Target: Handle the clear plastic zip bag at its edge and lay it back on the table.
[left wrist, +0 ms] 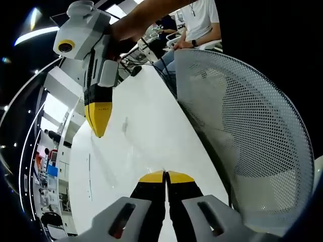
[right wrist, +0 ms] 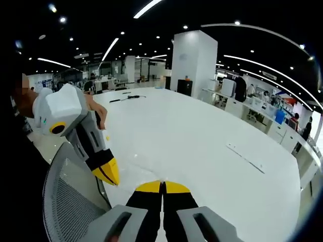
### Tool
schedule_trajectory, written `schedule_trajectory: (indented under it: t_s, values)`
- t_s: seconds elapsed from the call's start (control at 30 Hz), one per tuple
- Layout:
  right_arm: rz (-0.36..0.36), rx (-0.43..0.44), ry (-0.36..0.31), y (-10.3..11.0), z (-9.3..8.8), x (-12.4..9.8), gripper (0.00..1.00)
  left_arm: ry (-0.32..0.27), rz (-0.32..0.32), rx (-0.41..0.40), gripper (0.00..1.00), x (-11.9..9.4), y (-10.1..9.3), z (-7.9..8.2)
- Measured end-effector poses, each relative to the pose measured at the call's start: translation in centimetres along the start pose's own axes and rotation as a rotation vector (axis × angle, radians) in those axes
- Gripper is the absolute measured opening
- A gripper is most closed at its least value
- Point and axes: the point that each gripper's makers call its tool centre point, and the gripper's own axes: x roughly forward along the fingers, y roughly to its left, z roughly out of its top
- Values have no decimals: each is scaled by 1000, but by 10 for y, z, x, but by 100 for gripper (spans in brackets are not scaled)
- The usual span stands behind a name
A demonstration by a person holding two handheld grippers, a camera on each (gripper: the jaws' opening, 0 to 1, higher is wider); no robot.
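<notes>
The clear zip bag [right wrist: 137,163] shows as faint glints, lying flat on the white table [right wrist: 202,131]; its outline is hard to make out. In the left gripper view it is a faint mark [left wrist: 126,124]. My left gripper [left wrist: 165,176] hangs over the table's near edge, its yellow tips pressed together with nothing visible between them. It also appears in the right gripper view [right wrist: 109,174], held by a hand. My right gripper [right wrist: 162,186] is shut too, just over the table beside the glints. In the left gripper view it [left wrist: 98,126] points down at the table, tips together.
A grey mesh chair back [left wrist: 252,126] stands against the table's edge, also seen low down [right wrist: 70,201]. A thin pale strip [right wrist: 246,157] lies on the table ahead. Cables [right wrist: 128,98] lie at the far end. A seated person [left wrist: 197,25] is beyond the table.
</notes>
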Motion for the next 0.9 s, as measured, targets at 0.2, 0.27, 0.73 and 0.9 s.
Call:
schedule_trajectory:
  t_s: [0.2,0.27,0.73,0.9]
  values:
    - [12,-79,43,4,-3,-1,0,-9,27,8,0,-1,4,1]
    - [16,-88,46,3,-3,0,0,-23,38,-4,0,-2,6,3]
    - [3,-203,142,-11,-15,17,0,-248,152,-328,8,-36,36,22]
    - [1,-221,166,-15,-17,25,0,-282,204,-438,16,-53,40,12]
